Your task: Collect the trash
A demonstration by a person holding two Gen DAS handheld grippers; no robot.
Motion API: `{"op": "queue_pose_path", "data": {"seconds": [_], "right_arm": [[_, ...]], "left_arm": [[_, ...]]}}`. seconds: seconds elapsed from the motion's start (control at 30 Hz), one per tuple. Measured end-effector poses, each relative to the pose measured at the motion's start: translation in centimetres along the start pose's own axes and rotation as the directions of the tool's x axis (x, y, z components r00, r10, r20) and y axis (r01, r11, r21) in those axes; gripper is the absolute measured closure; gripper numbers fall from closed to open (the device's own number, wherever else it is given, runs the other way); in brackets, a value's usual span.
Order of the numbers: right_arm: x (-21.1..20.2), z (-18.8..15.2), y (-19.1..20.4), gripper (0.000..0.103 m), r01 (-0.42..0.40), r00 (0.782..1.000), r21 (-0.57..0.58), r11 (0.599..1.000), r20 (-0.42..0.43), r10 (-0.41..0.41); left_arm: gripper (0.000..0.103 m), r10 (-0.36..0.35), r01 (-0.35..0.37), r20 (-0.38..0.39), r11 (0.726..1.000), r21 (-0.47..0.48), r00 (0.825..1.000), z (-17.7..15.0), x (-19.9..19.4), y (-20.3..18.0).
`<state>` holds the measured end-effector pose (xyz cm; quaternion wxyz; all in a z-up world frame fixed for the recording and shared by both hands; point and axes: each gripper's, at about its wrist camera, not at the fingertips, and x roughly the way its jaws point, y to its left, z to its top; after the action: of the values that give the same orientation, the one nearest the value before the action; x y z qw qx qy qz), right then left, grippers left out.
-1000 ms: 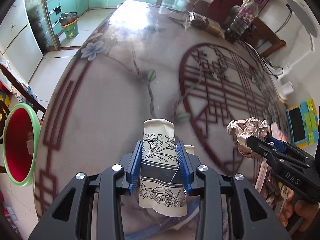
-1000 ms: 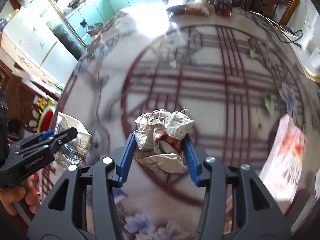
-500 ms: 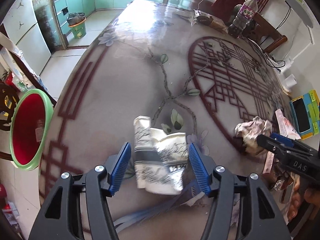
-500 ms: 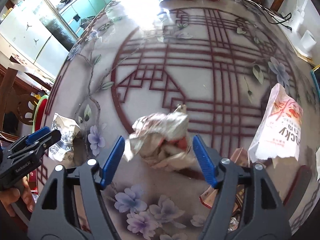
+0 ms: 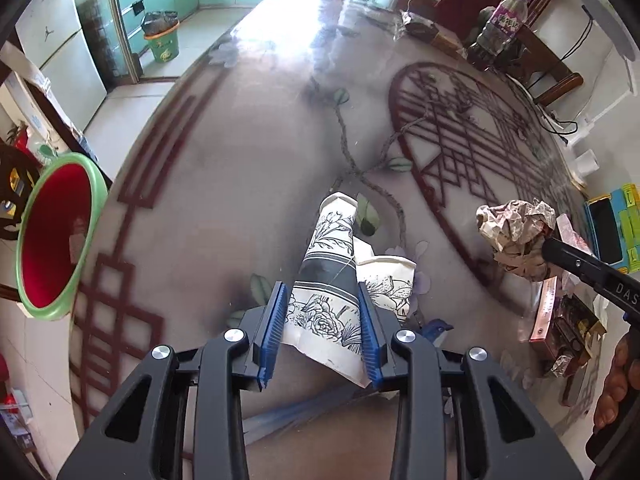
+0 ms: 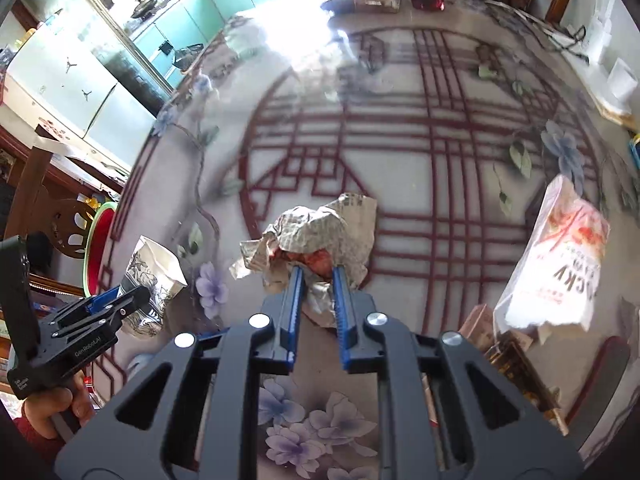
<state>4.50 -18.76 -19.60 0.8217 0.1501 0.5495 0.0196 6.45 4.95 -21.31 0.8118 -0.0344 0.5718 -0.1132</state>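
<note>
Jaws clamped on crushed cup

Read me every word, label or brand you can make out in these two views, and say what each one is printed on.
"DAS": on the side of the right gripper, seen from the left wrist.
"GenRobot.AI": on the side of the left gripper, seen from the right wrist.
"CKY", cut off at its start: on the white snack bag.
Too blurred to read: the label on the plastic bottle, the small red print on the snack bag, the print on the crumpled newspaper.
</note>
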Motion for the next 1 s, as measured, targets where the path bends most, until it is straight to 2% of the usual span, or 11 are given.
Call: {"op": "queue_pose_path", "data": {"seconds": [0.03, 0.1, 0.13, 0.2, 0.27, 0.37, 0.43, 0.53, 0.57, 0.73, 1.0], "right_arm": [[0.0, 0.2, 0.1, 0.086, -0.002, 1.000, -0.004, 1.000, -0.001, 0.002], [0.1, 0.4, 0.1, 0.072, 0.006, 1.000, 0.006, 1.000, 0.006, -0.006], [0.0, 0.5, 0.1, 0.057, 0.007, 1.000, 0.014, 1.000, 0.015, -0.007], [-0.2, 0.5, 0.1, 0.055, 0.009, 0.999, 0.017, 1.000, 0.030, -0.009], [0.2, 0.7, 0.1, 0.042, 0.032, 0.999, 0.015, 0.999, 0.022, -0.033], [0.9, 1.0, -0.3, 0.034, 0.056, 0.998, 0.031, 0.998, 0.027, -0.057], [2.0, 1.3, -0.5, 0.034, 0.091, 0.996, 0.029, 0.995, 0.011, -0.091], [3.8, 1.4, -1.0, 0.060, 0.087, 0.995, 0.043, 0.995, -0.055, -0.084], [4.1, 1.3, -1.1, 0.061, 0.087, 0.994, 0.053, 0.995, -0.068, -0.083], [1.8, 1.3, -0.2, 0.075, 0.053, 0.999, 0.063, 0.997, -0.016, -0.052], [-3.3, 2.5, 3.6, 0.076, 0.012, 0.994, 0.024, 1.000, 0.112, -0.014]], "left_arm": [[0.071, 0.000, 0.000, 0.008, 1.000, 0.005, 1.000, 0.2, -0.3, -0.1], [0.071, -0.003, 0.003, 0.028, 1.000, 0.012, 1.000, 0.7, -1.1, -0.3], [0.071, -0.003, 0.003, 0.040, 1.000, 0.015, 0.999, 0.9, -1.5, -0.3], [0.071, -0.003, 0.002, 0.067, 1.000, 0.020, 0.998, 1.3, -2.6, -0.3], [0.071, -0.006, 0.004, 0.087, 1.000, 0.025, 0.996, 1.8, -3.5, -0.3], [0.071, -0.005, -0.001, 0.129, 0.999, 0.046, 0.992, 2.6, -5.0, -0.5], [0.071, -0.007, -0.002, 0.150, 0.998, 0.059, 0.989, 3.1, -5.8, -0.7], [0.071, -0.014, 0.000, 0.172, 0.997, 0.079, 0.985, 3.7, -6.7, -1.0], [0.071, -0.014, -0.002, 0.180, 0.996, 0.087, 0.984, 3.8, -7.0, -1.0], [0.071, -0.022, 0.002, 0.199, 0.995, 0.097, 0.980, 4.0, -8.1, -0.7], [0.075, -0.029, 0.003, 0.230, 0.994, 0.109, 0.973, 4.6, -9.5, 0.3]]}}
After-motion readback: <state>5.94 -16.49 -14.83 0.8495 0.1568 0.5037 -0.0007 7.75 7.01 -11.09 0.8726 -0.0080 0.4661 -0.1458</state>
